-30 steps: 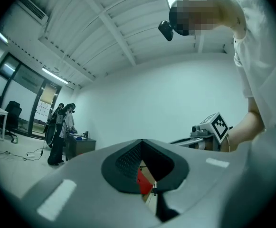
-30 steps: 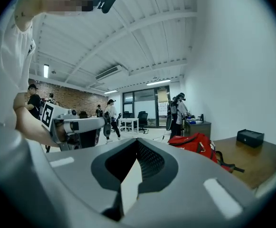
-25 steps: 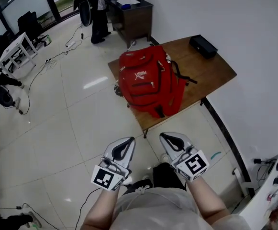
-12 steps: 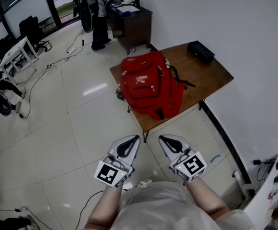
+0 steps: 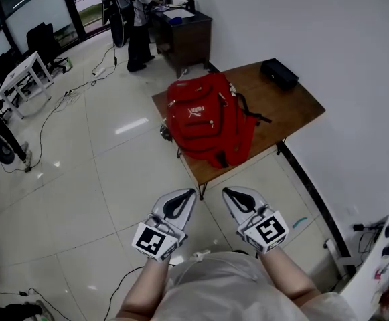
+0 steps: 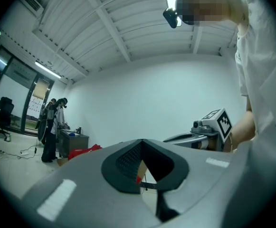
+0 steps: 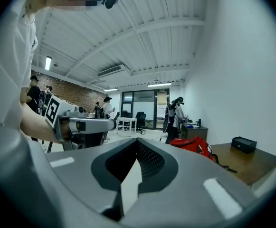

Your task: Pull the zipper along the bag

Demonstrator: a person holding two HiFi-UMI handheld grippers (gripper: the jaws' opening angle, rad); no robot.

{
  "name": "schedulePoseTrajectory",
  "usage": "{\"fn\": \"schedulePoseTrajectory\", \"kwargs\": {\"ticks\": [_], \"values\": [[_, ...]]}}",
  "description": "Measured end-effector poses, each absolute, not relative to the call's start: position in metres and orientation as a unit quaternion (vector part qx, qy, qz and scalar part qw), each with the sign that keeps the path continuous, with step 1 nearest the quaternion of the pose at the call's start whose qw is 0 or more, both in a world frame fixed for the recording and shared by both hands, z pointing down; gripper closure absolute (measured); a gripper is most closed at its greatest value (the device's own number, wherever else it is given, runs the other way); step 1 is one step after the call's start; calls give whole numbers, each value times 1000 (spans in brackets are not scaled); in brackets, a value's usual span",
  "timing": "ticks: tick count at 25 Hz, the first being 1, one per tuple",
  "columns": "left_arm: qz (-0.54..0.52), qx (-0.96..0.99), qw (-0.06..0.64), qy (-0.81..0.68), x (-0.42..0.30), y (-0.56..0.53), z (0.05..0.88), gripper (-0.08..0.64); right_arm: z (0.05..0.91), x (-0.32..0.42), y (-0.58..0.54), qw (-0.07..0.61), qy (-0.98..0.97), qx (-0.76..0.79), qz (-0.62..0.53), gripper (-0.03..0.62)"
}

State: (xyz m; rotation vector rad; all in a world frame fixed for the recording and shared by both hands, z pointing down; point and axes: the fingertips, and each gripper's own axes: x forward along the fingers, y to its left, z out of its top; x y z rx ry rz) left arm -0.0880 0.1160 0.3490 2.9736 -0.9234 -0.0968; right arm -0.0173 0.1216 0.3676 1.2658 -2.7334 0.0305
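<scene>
Vs half a second ago: almost no change. The left gripper (image 5: 181, 198) and right gripper (image 5: 236, 196) sit at the same spot low in the head view, side by side, with the marker cubes toward us. The red backpack (image 5: 209, 118) has only crept slightly in frame. Vs a second ago, we had both grippers a touch lower and wider apart, with shoes showing below them. Now our shirt covers that area.

Fingers: in both gripper views each pair is clenched tip to tip with nothing between them. Both grippers are held over the floor (image 5: 100, 179), well apart from the backpack.

The backpack lies flat on the wooden tabletop (image 5: 294, 105), front panel up, on its left part. Its long axis runs near-far from us, slightly slanted. The near end hangs over the tabletop's near edge and the far end is at the far-left corner. A black strap (image 5: 256, 116) trails off its right side. We can't trace the zipper at this range. A black box (image 5: 279, 73) sits at the far right of the tabletop, apart from the backpack.
</scene>
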Motion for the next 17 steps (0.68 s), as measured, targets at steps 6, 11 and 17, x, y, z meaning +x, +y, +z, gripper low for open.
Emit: {"fn": "schedulePoseTrajectory", "kwargs": {"ticks": [6,11,17], "values": [[-32,954,15,-297,-87,120,350,554,369,-17,127,69,-905,420,9,584],[-33,955,18,-296,-84,123,353,554,369,-15,130,68,-903,424,4,584],[-28,955,23,-295,-82,129,358,554,369,-16,138,66,-905,421,-8,584]]}}
